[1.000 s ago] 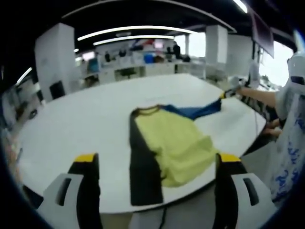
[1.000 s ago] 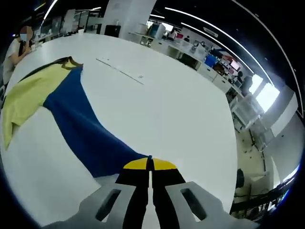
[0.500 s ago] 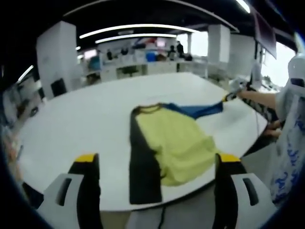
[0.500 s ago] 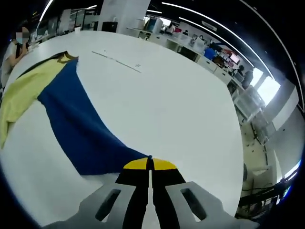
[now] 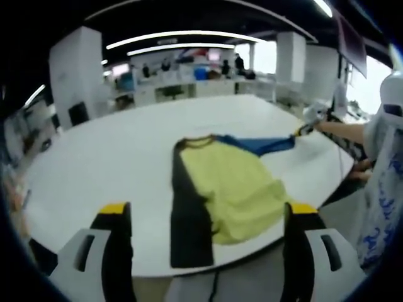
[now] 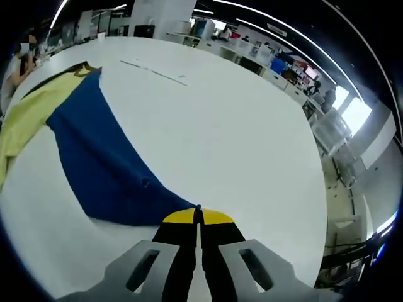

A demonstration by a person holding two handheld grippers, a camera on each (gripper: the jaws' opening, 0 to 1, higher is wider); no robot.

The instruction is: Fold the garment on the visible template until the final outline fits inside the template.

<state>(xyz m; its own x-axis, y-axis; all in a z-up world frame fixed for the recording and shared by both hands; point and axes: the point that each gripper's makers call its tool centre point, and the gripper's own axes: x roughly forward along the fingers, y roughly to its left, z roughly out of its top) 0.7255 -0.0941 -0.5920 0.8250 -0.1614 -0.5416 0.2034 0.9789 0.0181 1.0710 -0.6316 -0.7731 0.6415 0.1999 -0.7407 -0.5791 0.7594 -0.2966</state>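
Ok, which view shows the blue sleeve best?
The right gripper view: the blue sleeve spreads large across the table up to the shut right gripper holding its end. In the left gripper view the sleeve is a thin distant strip.

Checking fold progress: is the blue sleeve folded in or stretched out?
Stretched out: the blue sleeve runs straight from the yellow body to the shut right gripper.

garment body: pale yellow cloth, thin dark neckband at 12 o'clock
left sleeve panel: black
stretched sleeve: royal blue, plain
round table: plain white
gripper jaws: black, yellow tips, on pale grey bodies
person's shirt: white with blue scribble print
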